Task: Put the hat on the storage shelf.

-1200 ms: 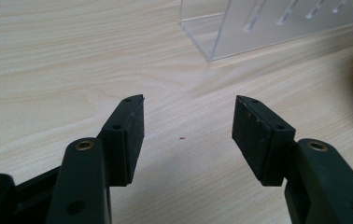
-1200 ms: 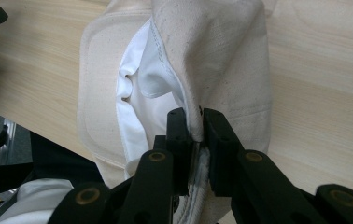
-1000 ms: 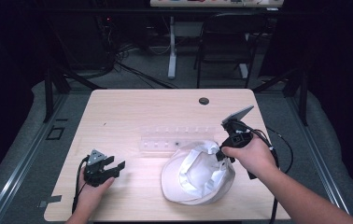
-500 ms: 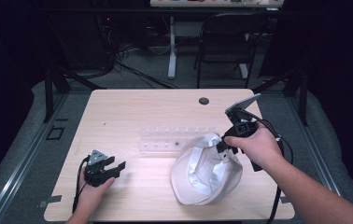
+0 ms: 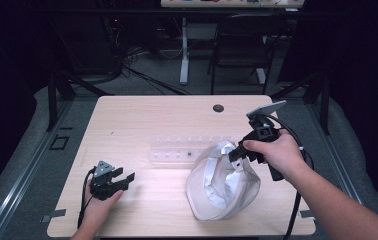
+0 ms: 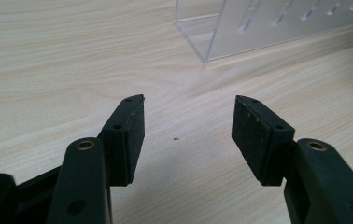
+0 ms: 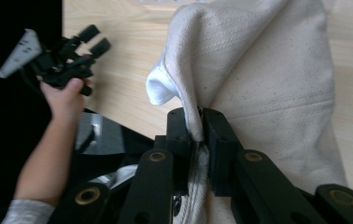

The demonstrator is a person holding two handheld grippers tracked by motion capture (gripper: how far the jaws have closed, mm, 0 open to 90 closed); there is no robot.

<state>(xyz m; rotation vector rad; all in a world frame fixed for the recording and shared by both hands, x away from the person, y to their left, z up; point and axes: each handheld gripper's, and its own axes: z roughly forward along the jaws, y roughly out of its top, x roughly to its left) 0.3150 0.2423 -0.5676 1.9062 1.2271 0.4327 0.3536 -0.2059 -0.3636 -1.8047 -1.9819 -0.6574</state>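
My right claw (image 7: 198, 140) pinches a fold of the cream cap (image 5: 223, 181). My left claw (image 6: 188, 135) rests wide apart, holding nothing, on the surface (image 5: 142, 120) near a clear rack (image 6: 277, 23).

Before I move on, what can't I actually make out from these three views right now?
- High view: the cap covers the right end of the clear rack.
- Right gripper view: the right hand-held gripper pinches the cap's edge; what lies under the cloth is hidden.
- Left gripper view: the top edge cuts off the rack.
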